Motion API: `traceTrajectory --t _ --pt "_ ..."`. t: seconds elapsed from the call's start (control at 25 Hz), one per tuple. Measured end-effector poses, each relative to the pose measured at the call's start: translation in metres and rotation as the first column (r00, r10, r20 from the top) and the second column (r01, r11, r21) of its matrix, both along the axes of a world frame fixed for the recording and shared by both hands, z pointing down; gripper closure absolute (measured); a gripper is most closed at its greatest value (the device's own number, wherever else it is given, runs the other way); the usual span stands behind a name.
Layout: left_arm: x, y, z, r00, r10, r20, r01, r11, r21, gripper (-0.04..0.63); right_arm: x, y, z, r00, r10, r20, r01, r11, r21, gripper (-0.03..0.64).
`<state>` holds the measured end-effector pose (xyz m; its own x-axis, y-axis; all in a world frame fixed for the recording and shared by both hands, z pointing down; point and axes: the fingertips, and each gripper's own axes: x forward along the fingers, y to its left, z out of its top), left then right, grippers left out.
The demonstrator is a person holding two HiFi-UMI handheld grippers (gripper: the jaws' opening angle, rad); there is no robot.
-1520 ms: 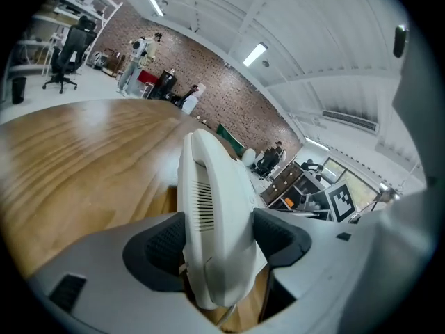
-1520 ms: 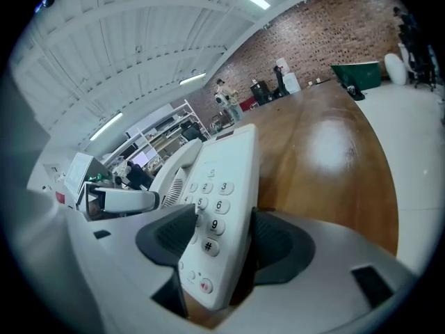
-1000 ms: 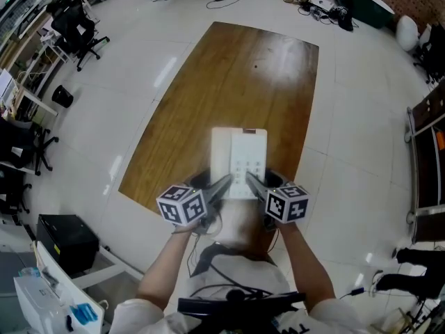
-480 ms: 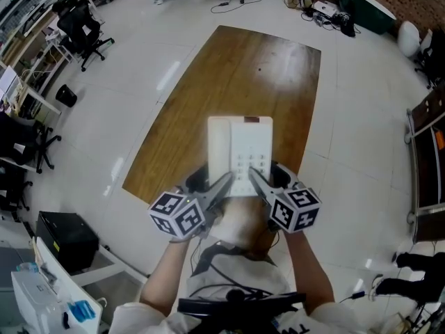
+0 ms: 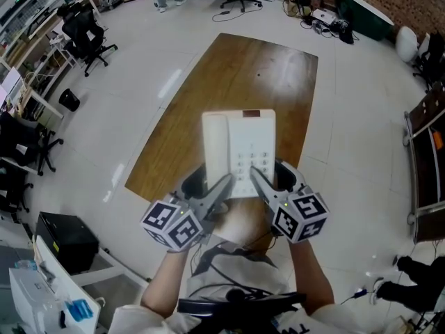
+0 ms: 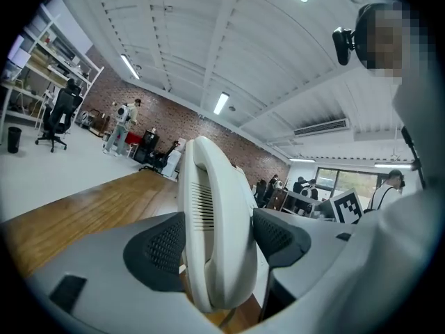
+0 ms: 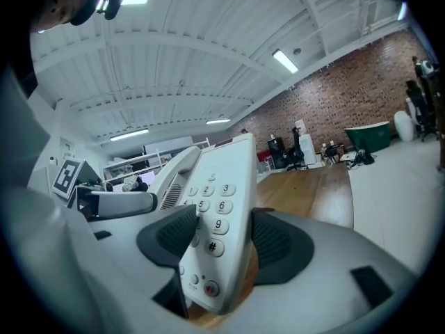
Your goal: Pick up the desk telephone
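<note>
The white desk telephone [image 5: 240, 150] hangs in the air above the near end of the wooden table [image 5: 243, 75], its handset resting in the cradle on the left side. My left gripper [image 5: 221, 186] is shut on the handset side of the telephone [image 6: 212, 221], with both dark pads [image 6: 163, 245] pressing its flanks. My right gripper [image 5: 259, 181] is shut on the keypad side of the telephone [image 7: 221, 200], with a pad [image 7: 274, 241] on each face. The phone's near edge is hidden behind the jaws in the head view.
The table stands on a white floor. Black office chairs [image 5: 83, 30] and shelving are at the far left, and a black box [image 5: 66, 242] sits at the lower left. Dark furniture [image 5: 425, 152] lines the right edge. Cables hang below my hands [image 5: 215, 252].
Both grippers have risen together with the telephone between them. The phone now sits higher above the table and looks larger in the head view.
</note>
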<state>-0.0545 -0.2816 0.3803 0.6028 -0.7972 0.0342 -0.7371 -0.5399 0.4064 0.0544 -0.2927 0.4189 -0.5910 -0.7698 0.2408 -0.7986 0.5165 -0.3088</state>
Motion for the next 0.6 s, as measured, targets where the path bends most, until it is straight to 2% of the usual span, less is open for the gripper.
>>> traceTrajectory --t 0.6 --pt "0.002 0.037 -0.06 1.0 -0.015 -0.026 0.018 0.994 0.108 0.299 0.001 0.029 -0.066 1.0 -0.013 -0.011 0.014 0.99 0.138 0.362"
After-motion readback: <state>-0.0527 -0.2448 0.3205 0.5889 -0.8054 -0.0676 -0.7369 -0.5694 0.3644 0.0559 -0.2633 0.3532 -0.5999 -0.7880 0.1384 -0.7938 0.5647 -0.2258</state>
